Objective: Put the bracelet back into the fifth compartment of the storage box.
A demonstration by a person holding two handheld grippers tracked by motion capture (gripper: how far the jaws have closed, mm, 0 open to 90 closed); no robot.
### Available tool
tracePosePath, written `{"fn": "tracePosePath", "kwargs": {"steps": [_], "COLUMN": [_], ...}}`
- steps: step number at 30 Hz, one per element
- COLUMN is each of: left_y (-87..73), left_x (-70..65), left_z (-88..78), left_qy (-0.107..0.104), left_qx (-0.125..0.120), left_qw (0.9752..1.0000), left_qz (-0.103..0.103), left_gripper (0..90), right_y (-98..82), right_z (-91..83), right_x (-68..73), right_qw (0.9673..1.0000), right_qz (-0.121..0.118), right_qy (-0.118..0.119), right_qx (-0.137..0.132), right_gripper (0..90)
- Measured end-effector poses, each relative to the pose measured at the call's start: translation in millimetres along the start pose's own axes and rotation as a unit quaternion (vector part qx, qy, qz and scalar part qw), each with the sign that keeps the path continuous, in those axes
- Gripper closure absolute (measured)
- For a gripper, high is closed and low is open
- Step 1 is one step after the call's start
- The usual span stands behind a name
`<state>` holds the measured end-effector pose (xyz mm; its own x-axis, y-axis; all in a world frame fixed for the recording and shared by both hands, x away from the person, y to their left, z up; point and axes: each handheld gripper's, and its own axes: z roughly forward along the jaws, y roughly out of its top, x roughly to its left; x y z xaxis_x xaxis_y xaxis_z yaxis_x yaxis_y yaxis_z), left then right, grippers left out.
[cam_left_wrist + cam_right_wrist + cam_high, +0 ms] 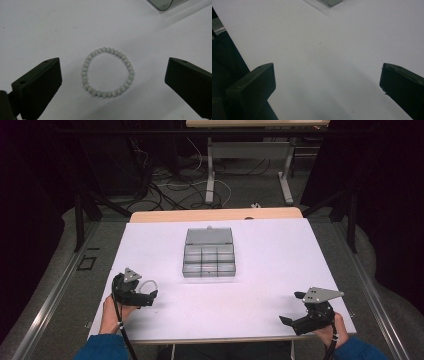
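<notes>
- Compartment box [209, 253], lid open, mid-table: my landmark.
- Right gripper [294, 308], near-right of box, jaws spread, empty.
- Left gripper [150, 296], near-left of box, jaws spread astride bracelet.
- Bead bracelet [108, 72] flat near-left of box: likely light, floppy, slippery; I'd pinch one side of the strand.

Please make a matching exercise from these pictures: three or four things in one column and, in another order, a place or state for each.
Things:
1. bracelet
2. compartment box
3. left gripper
4. right gripper

Places or states:
A. near the table's right front corner, jaws open
B. middle of the table, lid open
C. flat on the table, a ring of pale beads
D. jaws open, one on each side of the bracelet

Pairs: 1-C, 2-B, 3-D, 4-A
</notes>
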<state>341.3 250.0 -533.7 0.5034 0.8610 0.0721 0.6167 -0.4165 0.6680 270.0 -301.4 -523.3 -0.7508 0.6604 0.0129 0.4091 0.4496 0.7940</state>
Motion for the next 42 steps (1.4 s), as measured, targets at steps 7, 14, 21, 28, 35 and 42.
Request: {"fn": "tracePosePath", "kwargs": {"steps": [7, 14, 21, 28, 35, 42], "left_y": [-0.1, -1.6, -2.2, -3.6, -2.9, -2.9], "left_x": [1.5, -2.0, -6.2, -5.3, -10.9, -11.9], "left_z": [6.2, 11.4, 14.8, 16.1, 16.9, 17.7], "left_qy": [-0.012, -0.032, -0.044, -0.048, -0.036, -0.039], "left_qx": [0.013, 0.027, 0.04, 0.045, 0.045, 0.044], "left_qw": [0.9998, 0.9991, 0.9982, 0.9978, 0.9983, 0.9982], "left_qz": [-0.004, -0.004, 0.002, -0.011, 0.013, 0.007], "left_gripper": [19.0, 39.7, 55.2, 70.4, 79.0, 84.1], "right_y": [-0.2, -0.3, -0.3, -0.3, -0.6, -0.7], "right_z": [0.2, 0.5, 0.3, 0.5, 1.6, 1.4], "right_x": [-0.2, -0.2, 0.3, 0.2, -0.6, 0.2], "right_qw": [1.0, 1.0, 1.0, 1.0, 1.0, 0.9999], "right_qz": [0.001, 0.0, 0.002, 0.002, 0.0, 0.005], "right_qy": [0.003, -0.002, -0.003, -0.003, 0.0, 0.0], "right_qx": [0.004, 0.002, 0.007, 0.007, 0.005, 0.011], "right_gripper": [0.2, 0.4, 0.9, 0.9, 0.9, 1.0]}}
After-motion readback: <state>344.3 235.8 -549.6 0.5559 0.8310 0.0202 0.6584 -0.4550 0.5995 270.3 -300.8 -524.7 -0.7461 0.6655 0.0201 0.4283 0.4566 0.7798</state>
